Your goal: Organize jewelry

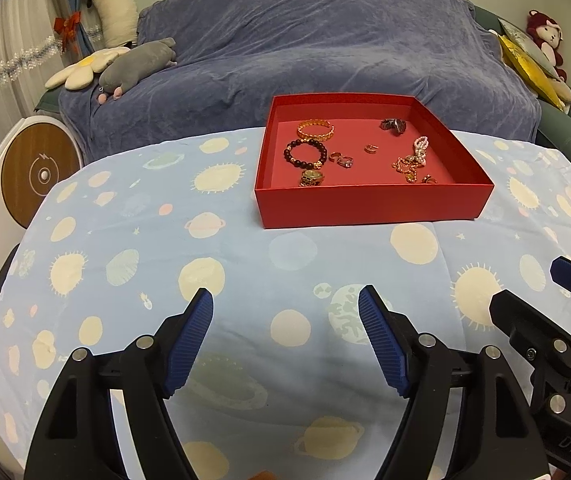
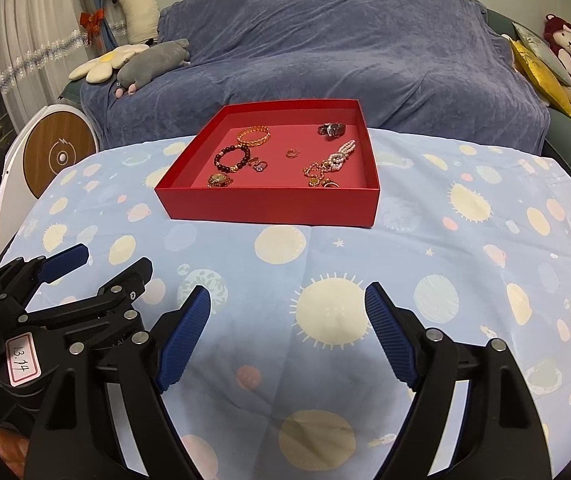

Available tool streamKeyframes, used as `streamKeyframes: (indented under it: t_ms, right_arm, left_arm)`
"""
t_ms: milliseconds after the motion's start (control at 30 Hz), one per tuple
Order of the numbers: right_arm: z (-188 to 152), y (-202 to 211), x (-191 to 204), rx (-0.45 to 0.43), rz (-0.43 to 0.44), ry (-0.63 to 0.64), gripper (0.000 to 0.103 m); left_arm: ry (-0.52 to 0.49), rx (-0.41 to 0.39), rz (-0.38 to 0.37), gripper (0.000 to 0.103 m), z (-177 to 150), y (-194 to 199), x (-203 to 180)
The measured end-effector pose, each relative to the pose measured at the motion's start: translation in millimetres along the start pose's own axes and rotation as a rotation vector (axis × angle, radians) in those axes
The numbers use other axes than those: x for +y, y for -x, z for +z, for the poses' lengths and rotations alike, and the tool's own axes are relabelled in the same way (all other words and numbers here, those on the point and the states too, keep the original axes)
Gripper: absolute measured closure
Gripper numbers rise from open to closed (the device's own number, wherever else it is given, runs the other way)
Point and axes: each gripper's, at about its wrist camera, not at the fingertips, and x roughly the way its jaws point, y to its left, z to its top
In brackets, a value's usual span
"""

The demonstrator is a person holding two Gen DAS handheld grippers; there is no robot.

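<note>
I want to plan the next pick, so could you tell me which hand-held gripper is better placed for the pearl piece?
Probably the right hand-held gripper: open, empty, and the pearl piece lies on its side of the red box.

Left gripper [image 1: 285, 308]: fills the lower part of its own view, jaws spread wide, nothing between the blue ribbed pads [image 1: 189, 344]. It angles downward. In the right wrist view it appears at lower left [image 2: 85, 264], jaws parted, a white label on its body.

Right gripper [image 2: 287, 306]: lower part of its own view, jaws equally wide, empty, angled downward. In the left wrist view it enters from the right edge [image 1: 533, 284].

Both sit side by side, apart.
</note>
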Motion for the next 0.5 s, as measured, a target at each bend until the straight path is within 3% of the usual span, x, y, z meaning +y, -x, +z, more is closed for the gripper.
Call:
streamKeyframes:
  t_ms: [500]
  right_arm:
    - [-0.1,0.4,0.3,-0.002,-0.004,0.002,0.026]
  left_arm:
    - [-0.003,-0.01,0.021,0.026,-0.8,-0.2,0.7]
